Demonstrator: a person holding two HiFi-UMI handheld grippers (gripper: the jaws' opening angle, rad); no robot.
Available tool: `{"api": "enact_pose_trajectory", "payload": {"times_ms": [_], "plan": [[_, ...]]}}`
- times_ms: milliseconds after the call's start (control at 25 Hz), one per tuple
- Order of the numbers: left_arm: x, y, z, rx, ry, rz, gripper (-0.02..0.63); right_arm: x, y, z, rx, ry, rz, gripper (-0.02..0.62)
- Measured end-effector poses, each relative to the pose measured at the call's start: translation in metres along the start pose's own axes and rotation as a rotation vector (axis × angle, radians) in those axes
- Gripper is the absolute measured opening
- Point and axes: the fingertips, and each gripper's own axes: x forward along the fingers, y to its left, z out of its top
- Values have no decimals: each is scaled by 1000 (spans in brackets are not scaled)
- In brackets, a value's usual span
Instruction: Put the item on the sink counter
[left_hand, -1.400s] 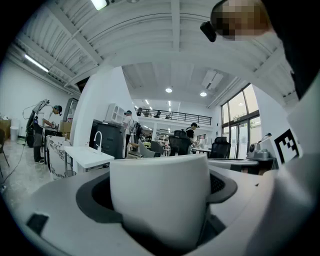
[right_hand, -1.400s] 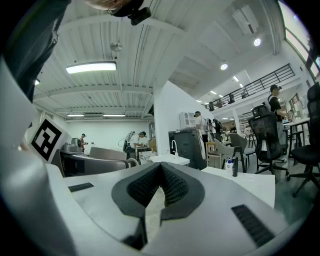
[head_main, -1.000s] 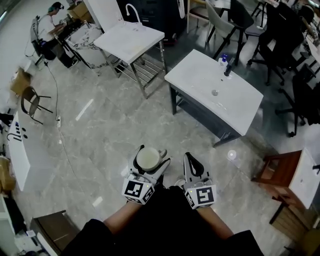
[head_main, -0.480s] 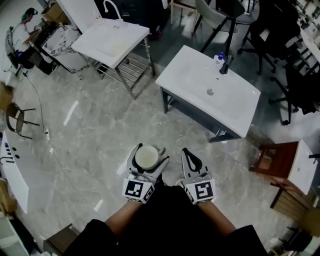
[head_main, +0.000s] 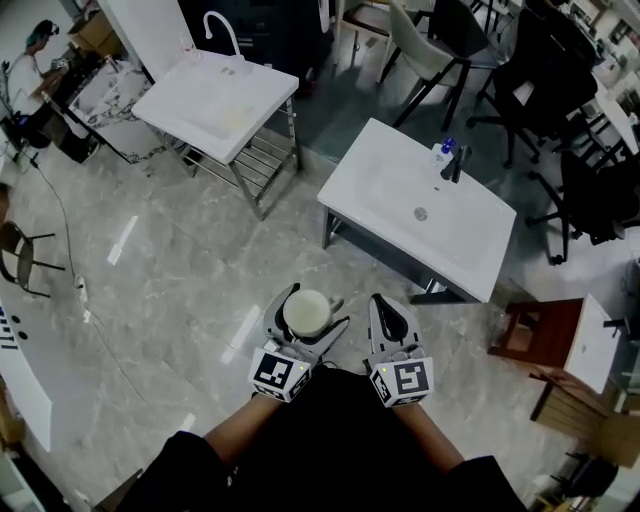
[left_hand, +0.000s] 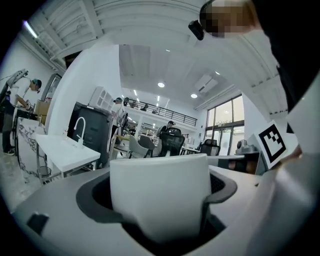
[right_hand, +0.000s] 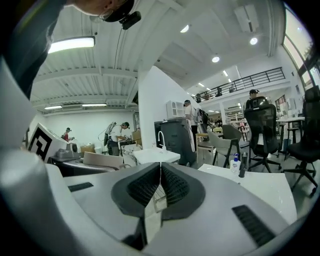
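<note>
A white mug (head_main: 307, 313) is clamped upright in my left gripper (head_main: 304, 322), held over the floor in front of the person. In the left gripper view the mug (left_hand: 159, 192) fills the space between the jaws. My right gripper (head_main: 387, 322) hangs beside it, jaws pressed together with nothing between them (right_hand: 159, 186). The white sink counter (head_main: 375, 190) stands ahead and to the right, with a drain (head_main: 421, 213), a dark faucet (head_main: 456, 163) and a soap bottle (head_main: 444, 152) at its far edge.
A second white sink unit (head_main: 215, 100) on a metal frame stands ahead on the left. Black office chairs (head_main: 555, 70) crowd behind the counter. A brown wooden stool (head_main: 538, 333) is at right. A person (head_main: 40, 36) works at the far left.
The view has shifted: both sink units sit a little lower and nearer in the head view. Both grippers keep the same pose, the mug still held in the left one.
</note>
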Motion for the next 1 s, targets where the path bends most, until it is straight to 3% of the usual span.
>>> {"api": "enact_pose_trajectory", "payload": {"times_ms": [200,480,880,1000], "plan": [[0,42,17,11,-12,-27,471,43,18,13,-34,-20,7,32],[0,101,29,51,8,-65,471,85,20,16,-51,0,-97,32],[27,131,20,-8,24,-91,471,109,-8,2,-56,52,-149,32],[46,138,24,7,35,-92,471,124,-27,1,-25,47,-156,32]]}}
